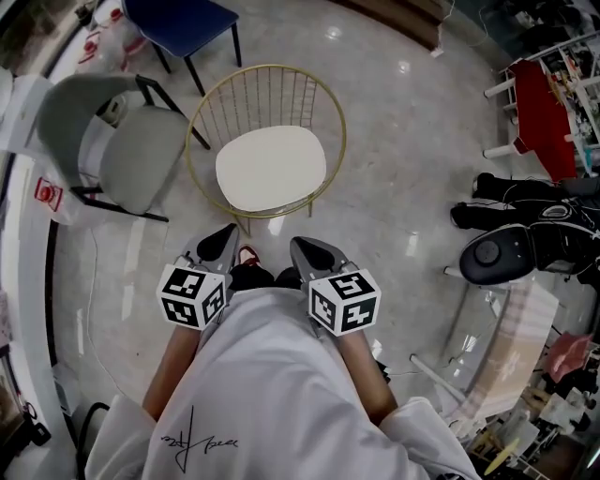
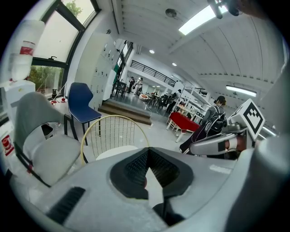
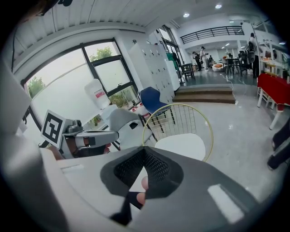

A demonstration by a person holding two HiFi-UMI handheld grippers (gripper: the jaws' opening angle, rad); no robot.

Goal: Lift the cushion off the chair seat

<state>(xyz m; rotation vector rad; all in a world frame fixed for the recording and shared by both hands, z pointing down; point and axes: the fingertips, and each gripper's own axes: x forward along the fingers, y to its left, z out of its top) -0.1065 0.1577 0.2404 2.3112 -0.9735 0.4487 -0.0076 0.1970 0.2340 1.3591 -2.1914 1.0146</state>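
I am looking into a large open-plan hall, by its fittings a shared workspace or test lab. A polished stone floor [image 1: 403,159] runs to low steps [image 3: 204,96], beyond which people [image 3: 202,53] stand. Tall windows [image 3: 106,72], white lockers [image 3: 156,68], a gallery railing [image 3: 210,32] and strip lights [image 2: 199,19] line it. A gold wire chair [image 1: 267,141], a grey chair [image 1: 122,141], a blue chair [image 1: 183,23] and a red-topped desk [image 1: 544,112] stand about.

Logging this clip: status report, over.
Left gripper and right gripper shut, empty, short of the chair. Cushion flat on seat. Nothing blocking.
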